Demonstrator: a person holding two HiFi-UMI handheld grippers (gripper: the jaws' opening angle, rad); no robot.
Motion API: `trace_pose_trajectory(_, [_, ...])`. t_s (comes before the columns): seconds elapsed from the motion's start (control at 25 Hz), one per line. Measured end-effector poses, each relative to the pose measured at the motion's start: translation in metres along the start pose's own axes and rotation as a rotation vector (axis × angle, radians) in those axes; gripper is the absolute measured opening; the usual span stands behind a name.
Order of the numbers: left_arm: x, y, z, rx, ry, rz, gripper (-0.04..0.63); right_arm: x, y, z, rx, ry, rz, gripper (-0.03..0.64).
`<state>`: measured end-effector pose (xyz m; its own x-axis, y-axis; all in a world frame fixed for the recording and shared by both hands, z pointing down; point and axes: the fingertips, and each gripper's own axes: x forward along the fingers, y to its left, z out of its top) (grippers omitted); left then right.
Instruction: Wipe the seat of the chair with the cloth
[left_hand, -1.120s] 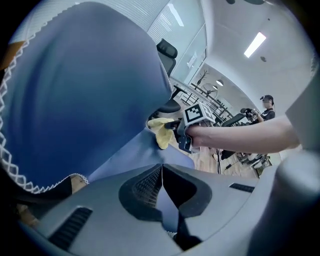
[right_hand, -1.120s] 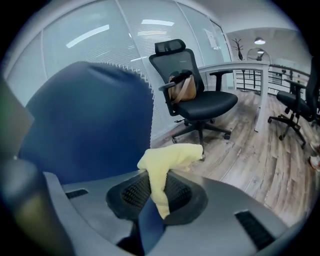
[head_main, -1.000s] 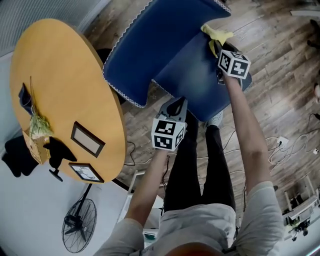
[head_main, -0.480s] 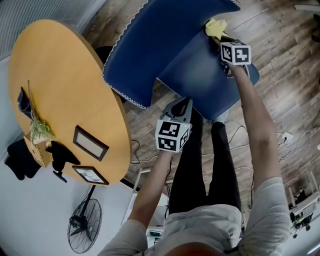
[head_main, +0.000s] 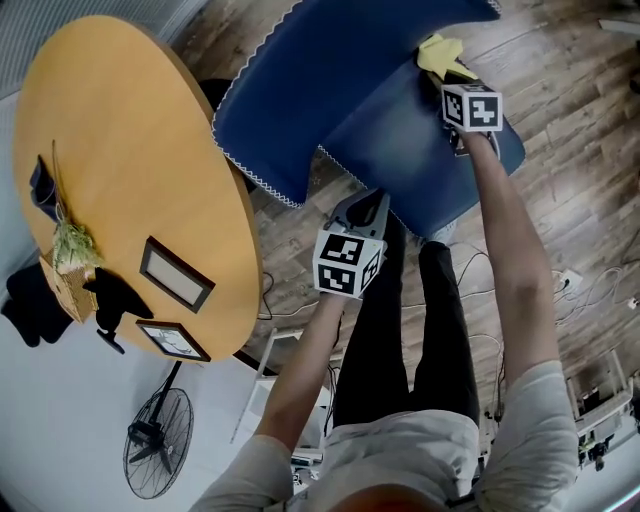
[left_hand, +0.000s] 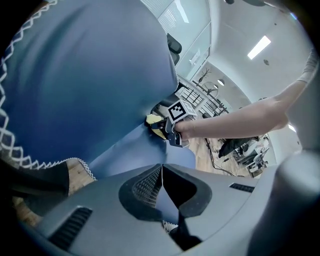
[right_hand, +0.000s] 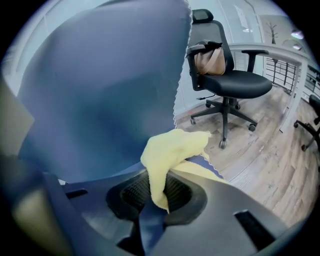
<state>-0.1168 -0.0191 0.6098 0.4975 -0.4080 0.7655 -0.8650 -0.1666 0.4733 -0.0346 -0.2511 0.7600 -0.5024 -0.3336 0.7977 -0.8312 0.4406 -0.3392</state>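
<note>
Grey tee (head_main: 420, 450), blk trousers (head_main: 400, 330), dk-grey L tool (head_main: 372, 200), R tool (head_main: 452, 78), b&w marker cubes (head_main: 347, 263)

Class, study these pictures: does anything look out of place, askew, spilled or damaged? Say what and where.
Only loose cables sprawling across the wooden floor right of the person's legs look untidy. The yellow cloth sits bunched in the right gripper on the blue chair, as wiping needs.

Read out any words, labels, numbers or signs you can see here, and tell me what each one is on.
No readable text anywhere in these views.
Marker cubes: black-and-white square patterns only, no words or numbers.
Two framed pictures on the yellow table: contents too small to read.
</note>
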Motion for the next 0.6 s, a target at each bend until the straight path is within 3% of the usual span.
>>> trace_pose_trajectory(0.28, [-0.001, -0.001, -0.011, 0.002, 0.009, 0.007, 0.028, 0.006, 0.029, -0.012, 0.027, -0.005, 0.081, 0.072])
trace_pose_trajectory(0.6, [-0.009, 0.001, -0.015, -0.026, -0.015, 0.038, 0.028, 0.009, 0.052, -0.026, 0.018, 0.01, 0.058, 0.072])
